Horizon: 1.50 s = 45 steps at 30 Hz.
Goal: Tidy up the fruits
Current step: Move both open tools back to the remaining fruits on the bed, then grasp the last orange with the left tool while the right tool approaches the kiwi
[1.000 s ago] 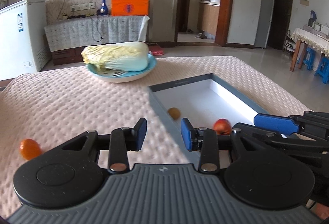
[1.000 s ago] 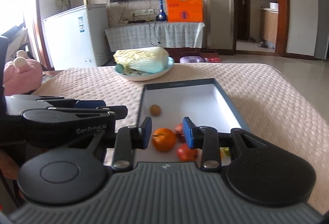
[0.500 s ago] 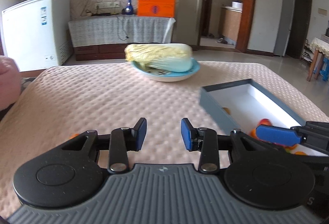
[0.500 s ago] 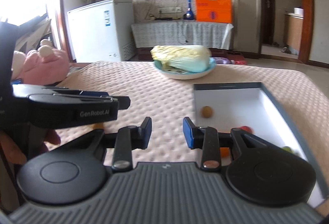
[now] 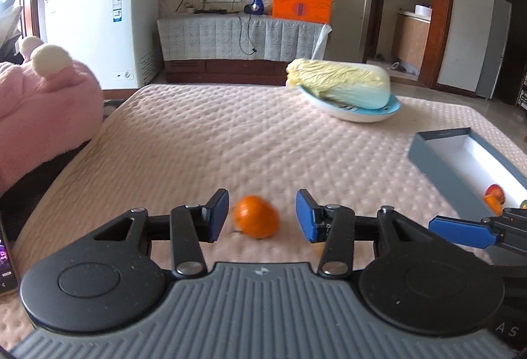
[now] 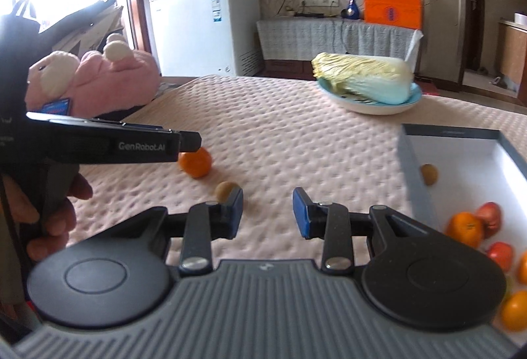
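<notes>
An orange (image 5: 255,216) lies on the pink quilted cloth between the blue pads of my left gripper (image 5: 262,215). Its jaws are opening and the pads stand clear of the fruit. From the right wrist view the same orange (image 6: 195,163) sits just under the left gripper's tip (image 6: 189,141). A small brown fruit (image 6: 225,189) lies just beyond the left fingertip of my right gripper (image 6: 267,210), which is narrowly open and holds nothing. The grey box (image 6: 408,154) at the right holds several oranges (image 6: 466,229), red fruits (image 6: 490,219) and a brown one (image 6: 429,174).
A cabbage (image 5: 342,87) rests on a blue-rimmed plate (image 5: 362,115) at the far side of the cloth. A pink plush toy (image 5: 42,102) lies at the left edge, with a phone (image 5: 5,263) below it. A hand (image 6: 49,217) holds the left gripper.
Both grippers have swung left, away from the box. The left gripper has come up to the orange on the cloth and its jaws have widened. The right gripper left the box with nothing in it.
</notes>
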{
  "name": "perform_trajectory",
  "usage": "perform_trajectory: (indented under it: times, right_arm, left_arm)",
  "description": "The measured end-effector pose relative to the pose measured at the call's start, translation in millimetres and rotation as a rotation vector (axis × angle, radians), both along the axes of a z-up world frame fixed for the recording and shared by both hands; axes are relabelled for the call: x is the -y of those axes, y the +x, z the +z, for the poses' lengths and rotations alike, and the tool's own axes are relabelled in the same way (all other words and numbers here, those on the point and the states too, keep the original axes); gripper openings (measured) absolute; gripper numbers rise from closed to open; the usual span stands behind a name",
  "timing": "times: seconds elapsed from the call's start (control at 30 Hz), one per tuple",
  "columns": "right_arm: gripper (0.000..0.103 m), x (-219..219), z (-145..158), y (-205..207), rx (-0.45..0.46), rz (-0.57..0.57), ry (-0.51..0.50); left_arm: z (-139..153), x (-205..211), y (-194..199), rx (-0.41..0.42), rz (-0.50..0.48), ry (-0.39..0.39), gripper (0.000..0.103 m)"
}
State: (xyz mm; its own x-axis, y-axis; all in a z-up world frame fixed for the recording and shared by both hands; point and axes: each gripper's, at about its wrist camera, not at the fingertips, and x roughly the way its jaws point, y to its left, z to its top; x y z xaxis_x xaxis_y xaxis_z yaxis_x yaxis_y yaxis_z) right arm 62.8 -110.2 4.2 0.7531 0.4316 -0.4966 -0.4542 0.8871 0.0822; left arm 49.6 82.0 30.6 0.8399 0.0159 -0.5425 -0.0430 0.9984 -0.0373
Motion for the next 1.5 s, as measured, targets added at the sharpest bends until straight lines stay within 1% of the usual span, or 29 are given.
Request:
perform_trajectory:
  times: [0.17,0.27,0.63,0.9,1.03,1.17,1.2,1.23,1.27,1.5]
  right_arm:
    - [0.036,-19.5,-6.2,3.2,-0.003,0.032,-0.022]
    - [0.036,-28.2,-9.8,6.4,-0.013,0.043,-0.028]
    - [0.036,-47.4,-22.0,25.0,-0.054,0.071,-0.056]
    - [0.036,-51.7,-25.8,34.2,-0.062,0.074,-0.057]
    - [0.036,-54.1,-27.1,36.5,-0.066,0.083,-0.059]
    - [0.036,-56.2,-28.4,39.2,-0.069,0.085,-0.057]
    - [0.035,-57.0,-29.5,40.4,-0.074,0.086,-0.061]
    - [0.031,-57.7,-30.8,41.1,-0.081,0.089,-0.064]
    - [0.029,-57.9,-31.7,41.1,-0.080,0.086,-0.070]
    - [0.029,-49.8,-25.9,34.8,-0.073,0.088,-0.074]
  left_arm:
    - [-9.3,-12.0,5.3,-0.024,0.004,-0.003,0.051]
    - [-14.6,-11.6,9.1,-0.041,-0.005,-0.025,0.051]
    - [-28.4,-7.1,25.4,-0.070,-0.037,-0.058,0.051]
    - [-39.4,-12.5,37.4,-0.101,-0.008,-0.087,0.050]
    - [-40.3,-11.7,39.1,-0.099,-0.010,-0.085,0.050]
    - [-40.5,-10.0,40.3,-0.100,-0.010,-0.082,0.044]
    - [-40.7,-9.7,40.2,-0.100,-0.011,-0.080,0.044]
    - [-40.6,-9.7,40.3,-0.099,-0.009,-0.080,0.043]
    - [-40.6,-9.9,40.4,-0.098,-0.008,-0.084,0.043]
    - [-38.7,-10.0,38.2,-0.102,-0.001,-0.092,0.042]
